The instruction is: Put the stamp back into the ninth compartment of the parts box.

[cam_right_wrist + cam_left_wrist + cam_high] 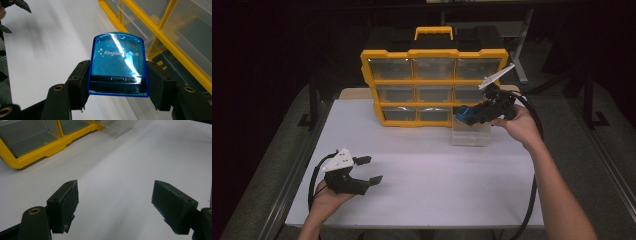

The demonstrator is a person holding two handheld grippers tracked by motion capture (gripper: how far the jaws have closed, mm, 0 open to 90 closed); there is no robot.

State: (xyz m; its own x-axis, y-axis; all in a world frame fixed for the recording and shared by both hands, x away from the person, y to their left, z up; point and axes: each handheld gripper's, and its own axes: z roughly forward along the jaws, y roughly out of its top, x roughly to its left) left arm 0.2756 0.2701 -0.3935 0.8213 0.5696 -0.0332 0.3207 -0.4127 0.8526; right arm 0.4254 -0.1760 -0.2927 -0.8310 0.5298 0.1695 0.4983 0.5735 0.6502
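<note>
Blue item: translucent blue box [117, 65], printed "Kingdee", clamped between right gripper [472, 114] jaws, held above clear drawer [471, 134] beside yellow organizer [432, 80].
Left gripper [368, 170]: jaws spread, nothing between, over white table [432, 175].

High view: room dark all round, white table [427, 165] lit from above, evenly bright, slightly soft overall, low detail. Clear drawer fronts of the yellow organizer [433, 87] carry pale reflections. Short shadows under both grippers. Left gripper view: tabletop washed bright toward the top right, soft shadow on it between the jaws, jaws close and a bit soft, organizer at the top left sharp enough. Right gripper view: streak of white glare across the blue translucent piece [117, 65], printed text partly lost in it; background table smeared, drawers out of focus
</note>
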